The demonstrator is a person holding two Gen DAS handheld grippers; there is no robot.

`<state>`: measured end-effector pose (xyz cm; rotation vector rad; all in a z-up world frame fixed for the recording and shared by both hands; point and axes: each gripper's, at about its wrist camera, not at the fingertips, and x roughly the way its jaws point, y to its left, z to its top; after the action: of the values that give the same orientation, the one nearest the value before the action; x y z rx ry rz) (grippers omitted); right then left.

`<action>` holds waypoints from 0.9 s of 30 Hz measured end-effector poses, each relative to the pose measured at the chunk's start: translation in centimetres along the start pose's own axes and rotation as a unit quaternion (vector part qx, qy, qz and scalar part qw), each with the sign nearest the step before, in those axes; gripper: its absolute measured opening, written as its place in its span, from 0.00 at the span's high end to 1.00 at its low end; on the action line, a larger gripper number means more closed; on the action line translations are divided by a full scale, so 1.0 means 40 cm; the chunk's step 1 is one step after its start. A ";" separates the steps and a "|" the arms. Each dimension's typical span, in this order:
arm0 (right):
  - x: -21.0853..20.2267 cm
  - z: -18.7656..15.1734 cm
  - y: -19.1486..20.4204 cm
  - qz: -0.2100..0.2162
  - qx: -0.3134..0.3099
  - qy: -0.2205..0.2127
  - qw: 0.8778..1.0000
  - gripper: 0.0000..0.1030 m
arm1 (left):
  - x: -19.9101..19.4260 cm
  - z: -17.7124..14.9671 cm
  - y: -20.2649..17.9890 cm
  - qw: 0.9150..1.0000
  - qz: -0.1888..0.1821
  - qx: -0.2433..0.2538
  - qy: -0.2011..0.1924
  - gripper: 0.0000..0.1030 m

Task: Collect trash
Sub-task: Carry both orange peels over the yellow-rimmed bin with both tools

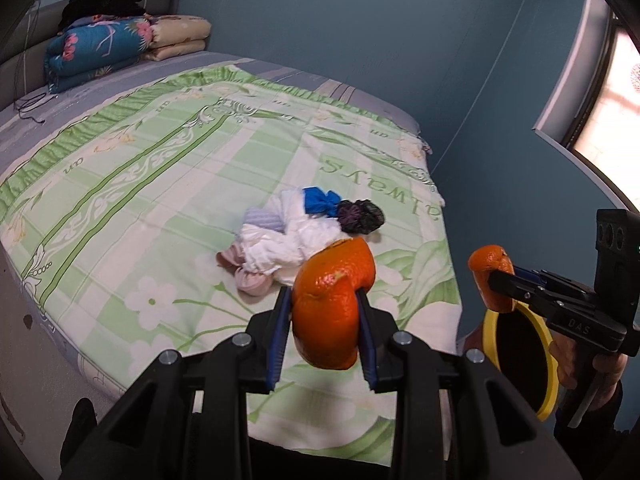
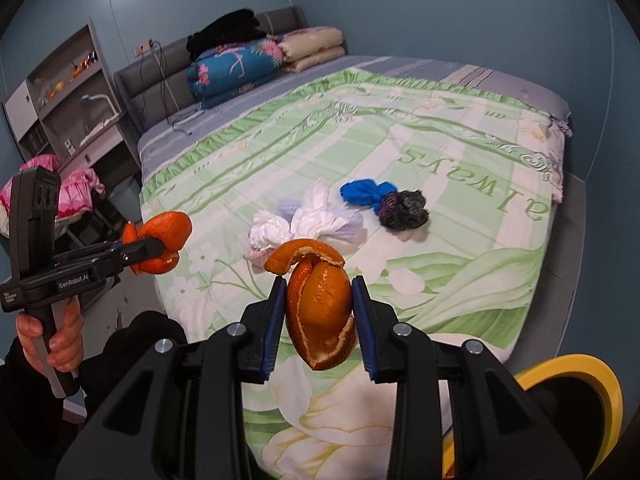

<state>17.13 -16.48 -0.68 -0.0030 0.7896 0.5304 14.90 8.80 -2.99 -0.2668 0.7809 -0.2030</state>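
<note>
Left wrist: green floral bedspread (image 1: 168, 184), blue walls (image 1: 360, 20), both claws (image 1: 324, 300) (image 2: 320, 304) clamping orange peel (image 1: 332, 312).

Ahead of both grippers, a cluster of crumpled bags (image 2: 308, 220) lies on the bedspread (image 2: 460, 264), with folded quilts (image 2: 236, 68) stacked far beyond at the headboard. A bin (image 1: 520, 360) sits below the right gripper (image 1: 494, 280), right of the left gripper (image 1: 324, 300).

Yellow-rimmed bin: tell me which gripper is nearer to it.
Right. The right gripper, shut on an orange peel, hangs just above the yellow-rimmed bin. The left gripper, shut on another peel, is off to the bin's side, over the bed.
</note>
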 end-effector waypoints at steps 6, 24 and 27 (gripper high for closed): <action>-0.075 -0.007 -0.032 -0.005 0.020 -0.028 0.999 0.70 | -0.023 0.007 -0.072 1.000 -0.020 0.018 -0.008 0.72; -0.282 -0.081 -0.170 -0.066 0.090 -0.091 0.990 0.69 | -0.005 0.020 -0.326 0.992 -0.088 0.088 -0.006 0.72; -0.309 -0.097 -0.196 -0.081 0.104 -0.101 0.986 0.69 | 0.013 0.017 -0.363 0.990 -0.098 0.098 0.002 0.72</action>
<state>10.91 -29.66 3.42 0.1750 0.6368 0.2871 14.57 -5.00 1.66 -0.1571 0.7330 -0.4628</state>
